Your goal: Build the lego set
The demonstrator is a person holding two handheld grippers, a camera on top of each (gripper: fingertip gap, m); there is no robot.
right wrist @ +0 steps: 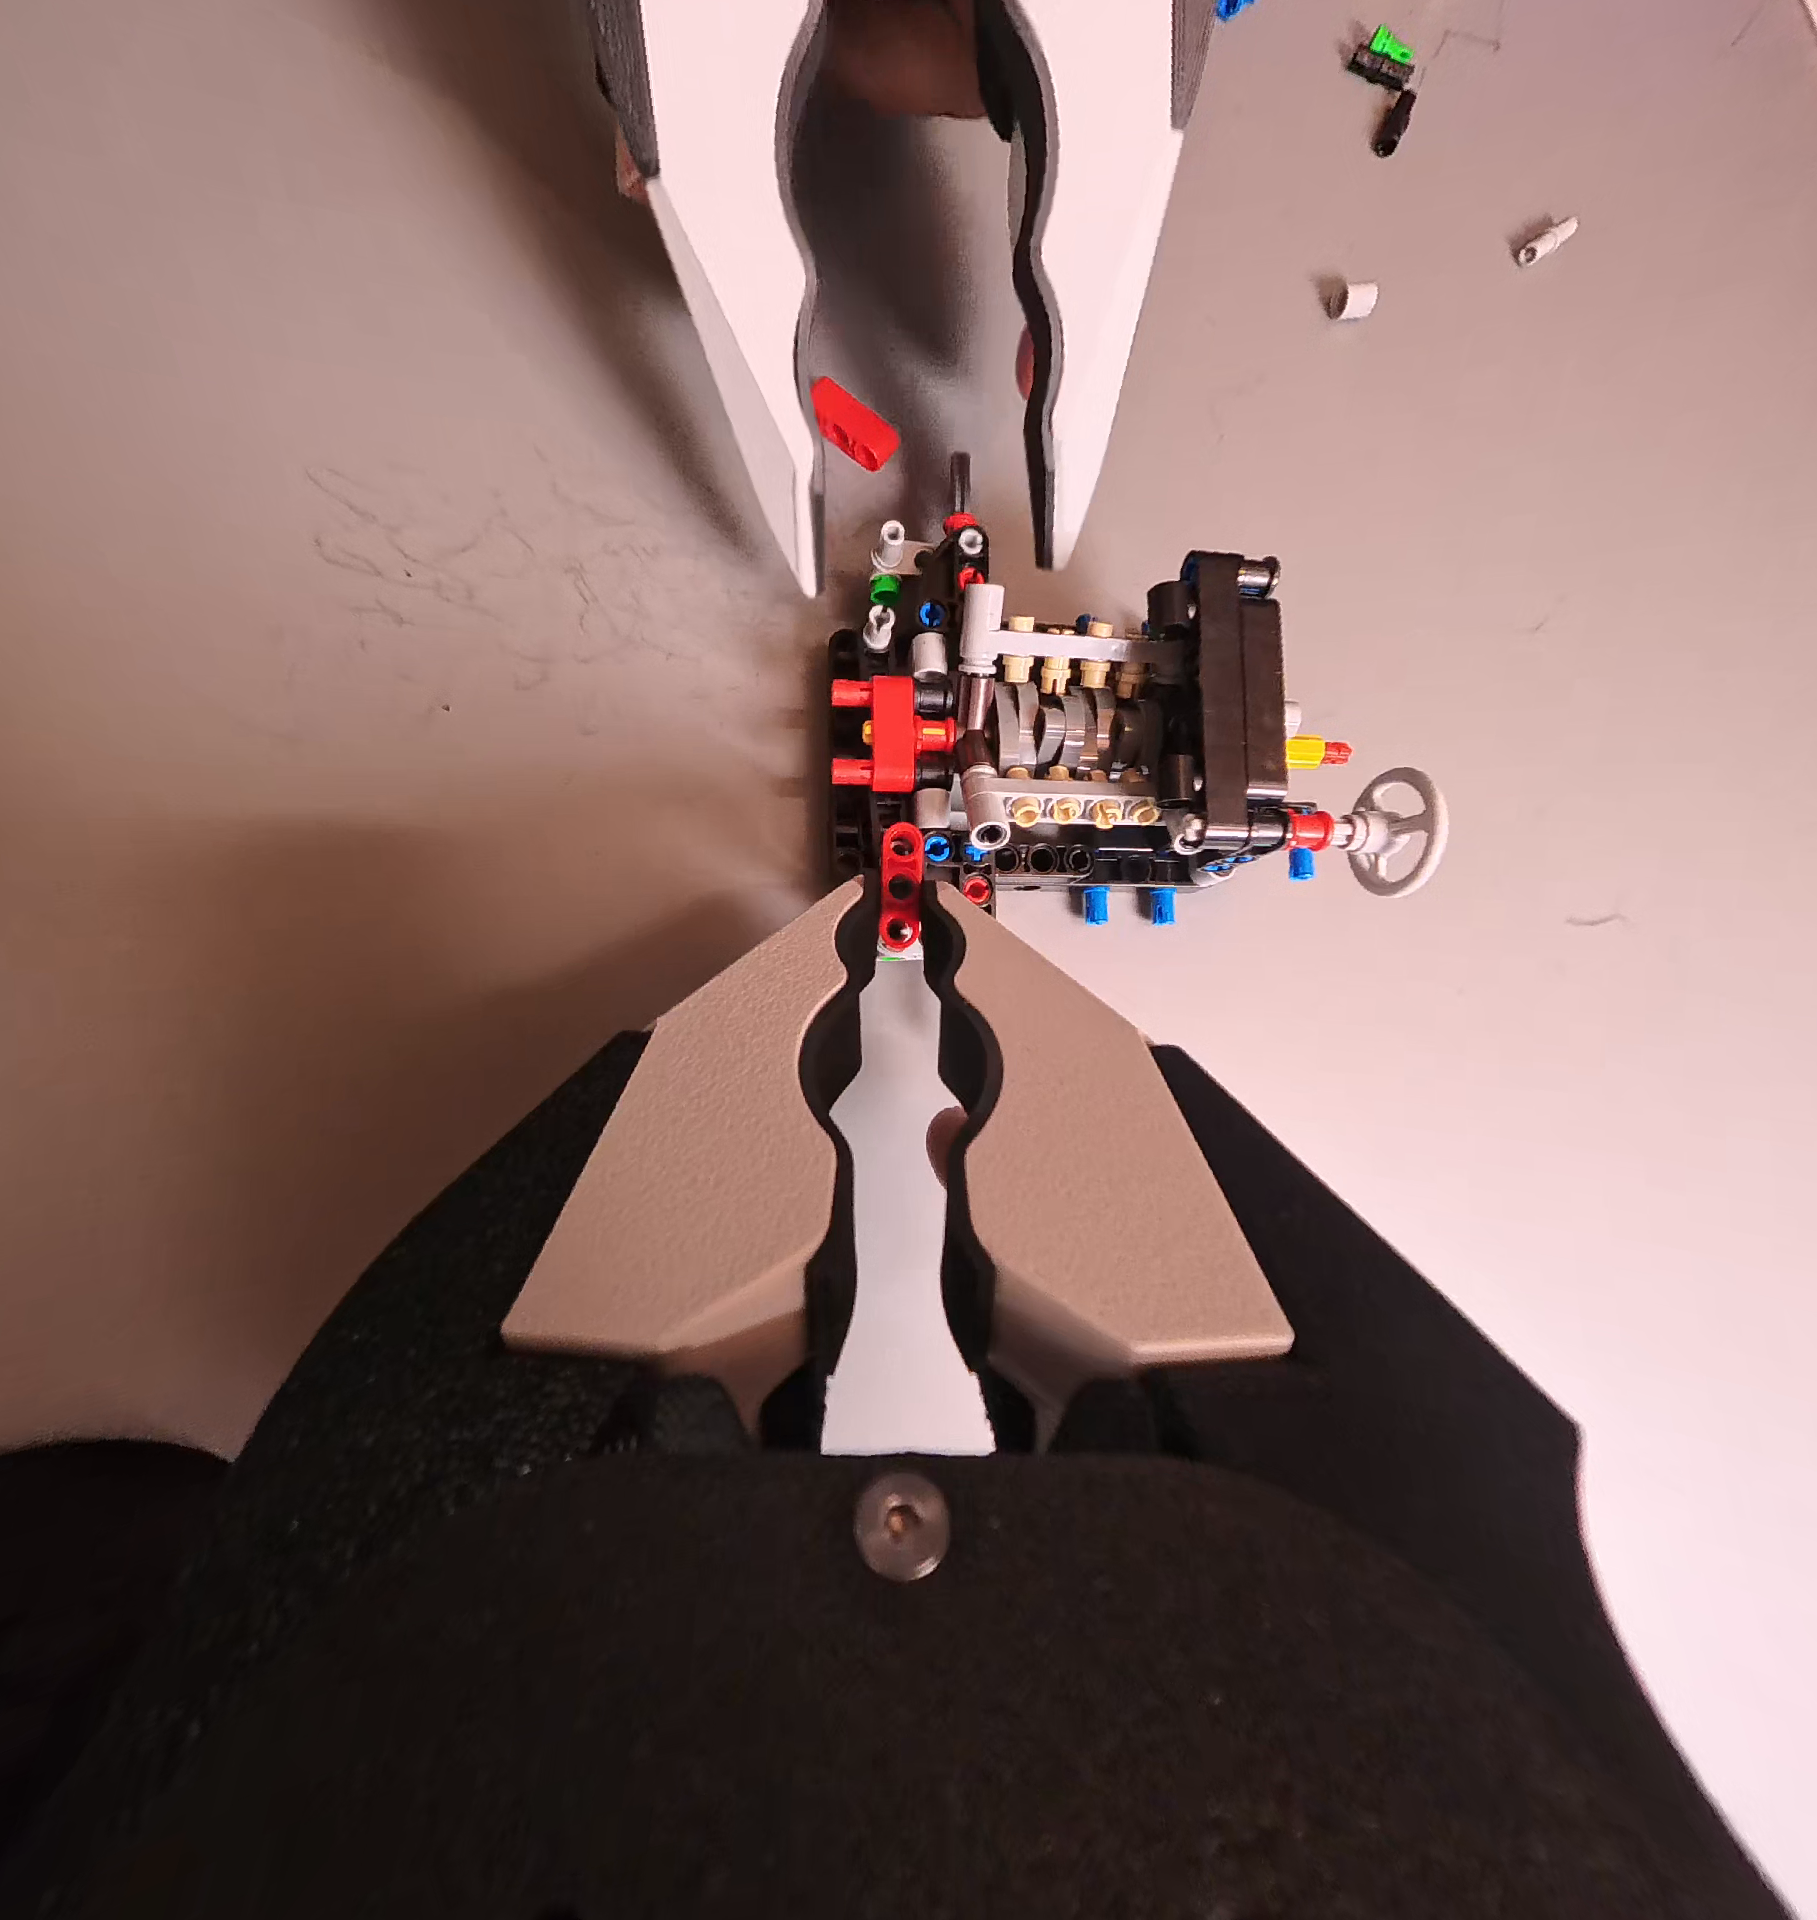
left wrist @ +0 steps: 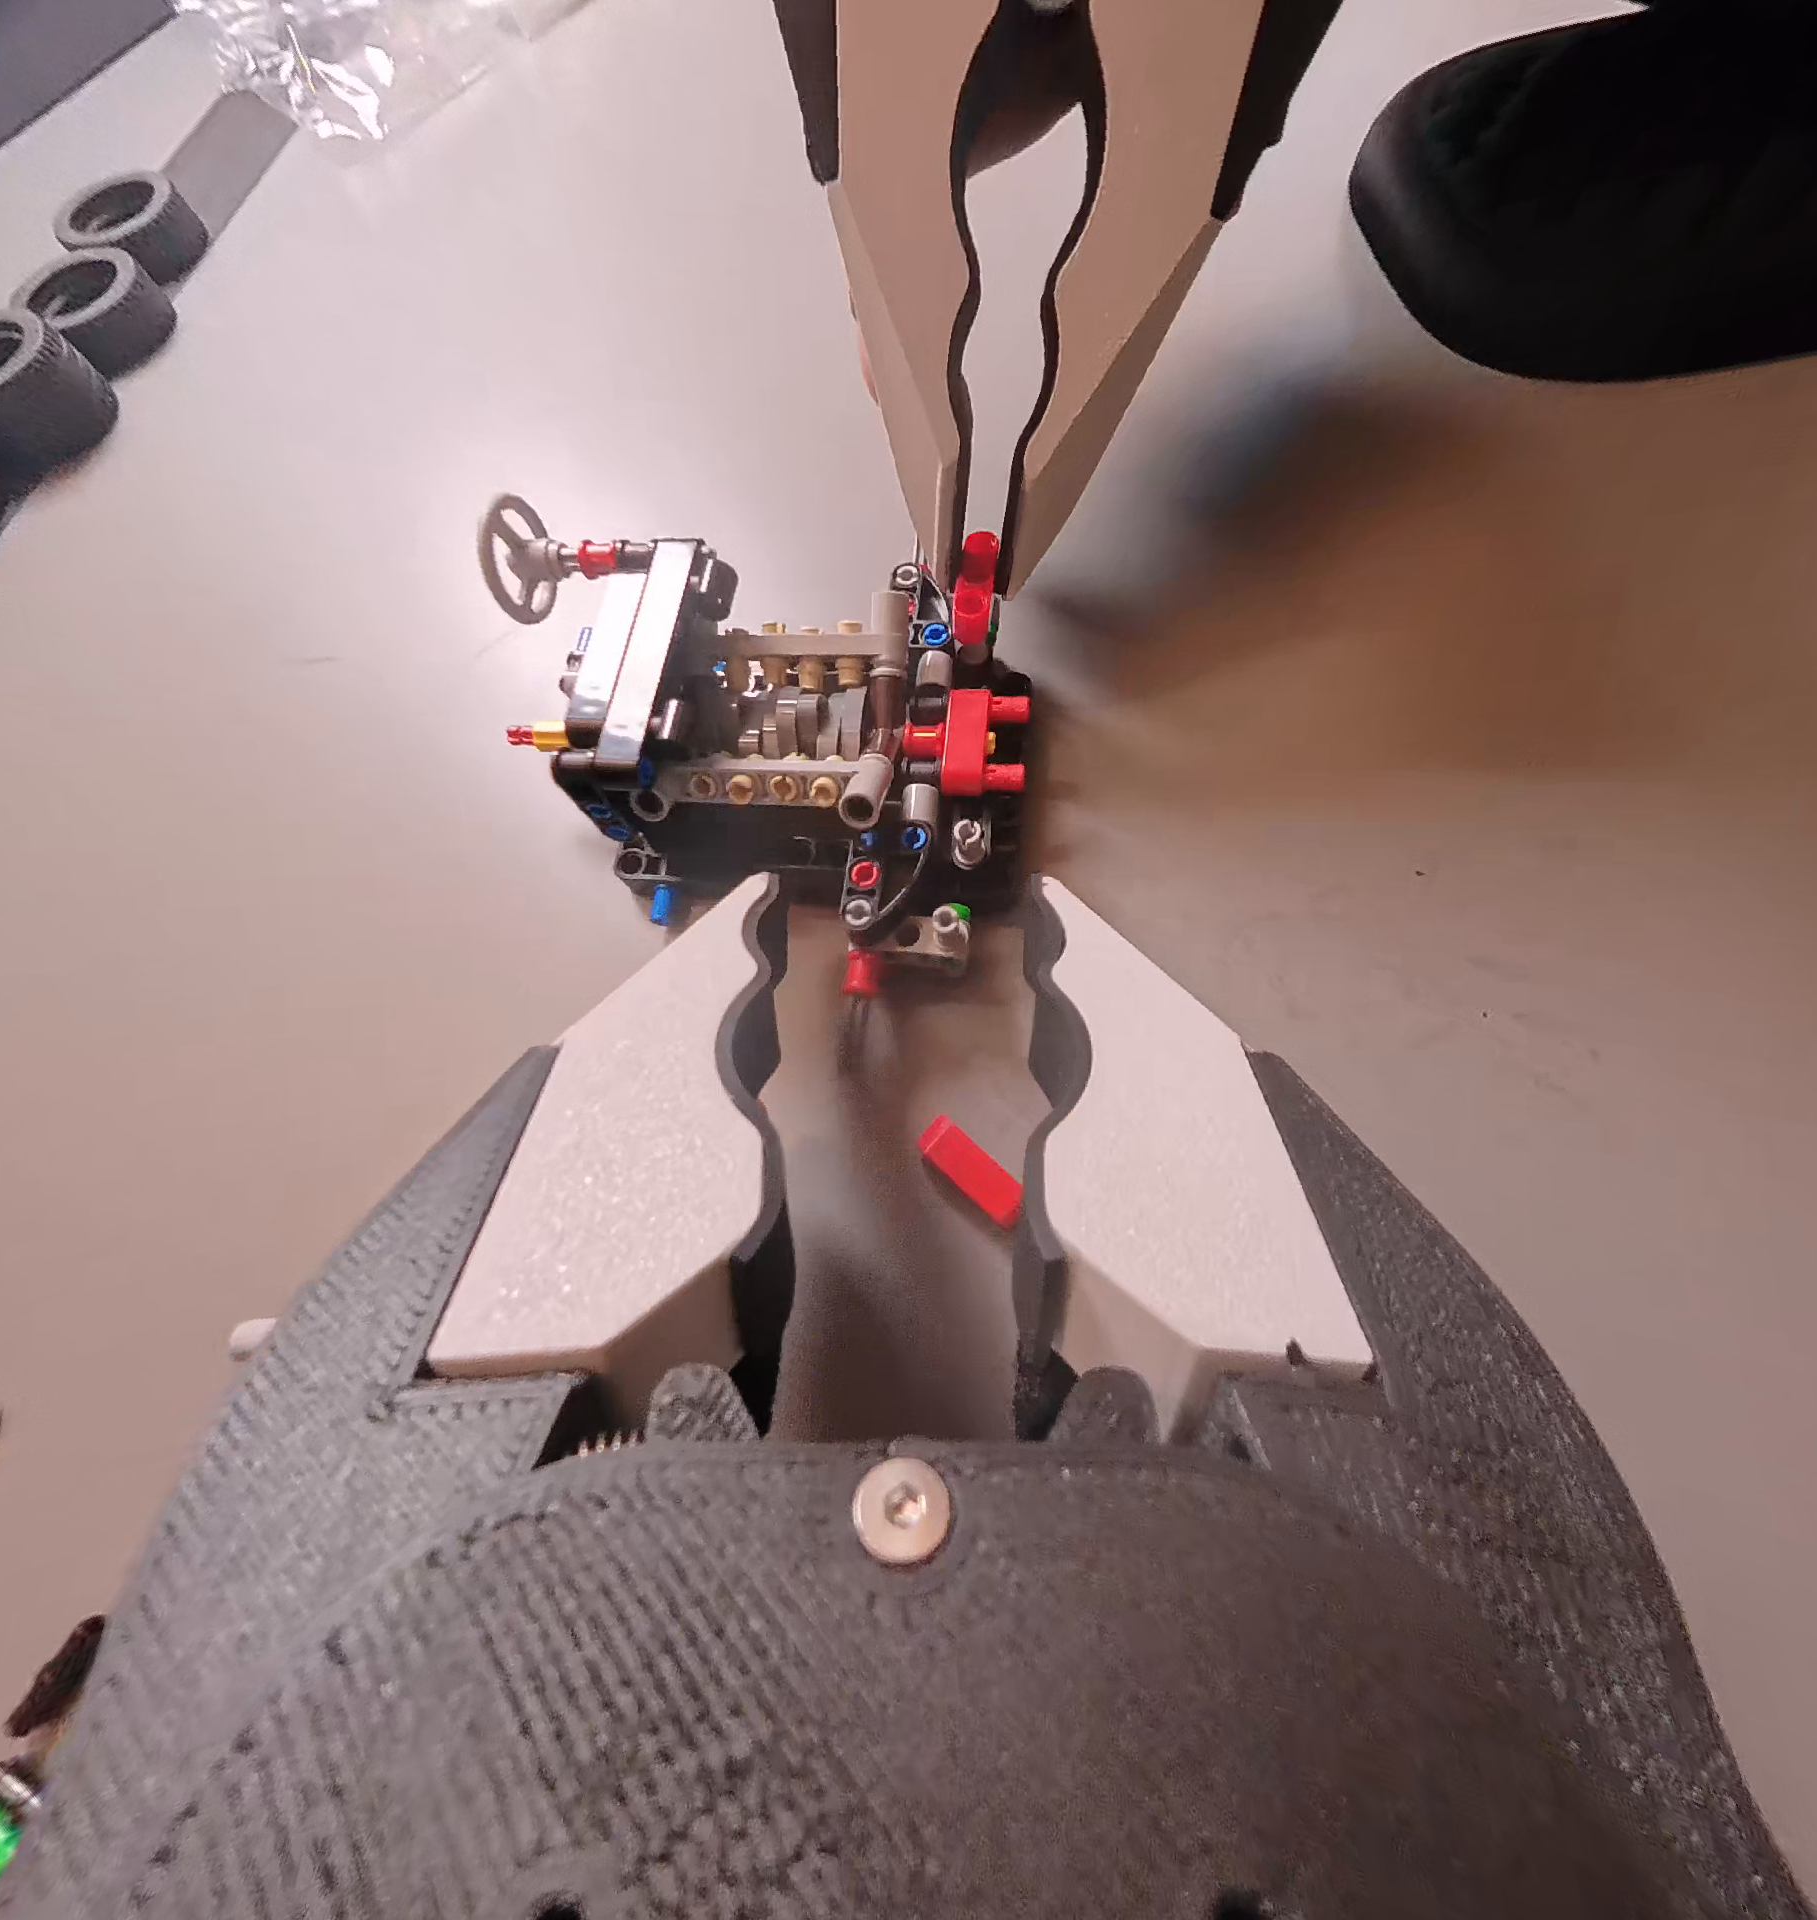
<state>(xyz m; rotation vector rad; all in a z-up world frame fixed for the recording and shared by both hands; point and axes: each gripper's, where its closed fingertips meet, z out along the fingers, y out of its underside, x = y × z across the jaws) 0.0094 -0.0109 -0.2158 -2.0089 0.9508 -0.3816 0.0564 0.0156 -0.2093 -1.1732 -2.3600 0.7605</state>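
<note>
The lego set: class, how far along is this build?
Done: the engine block with steering wheel stands assembled. In hand: the right gripper presses a red beam onto its end; the left gripper is open beside it. Left: loose red piece and tyres unattached.

No readable text, labels, brands or numbers in either view. The only candidate is a small bluish mark on the white panel of the lego build, too small and blurred to tell whether it is print.
</note>
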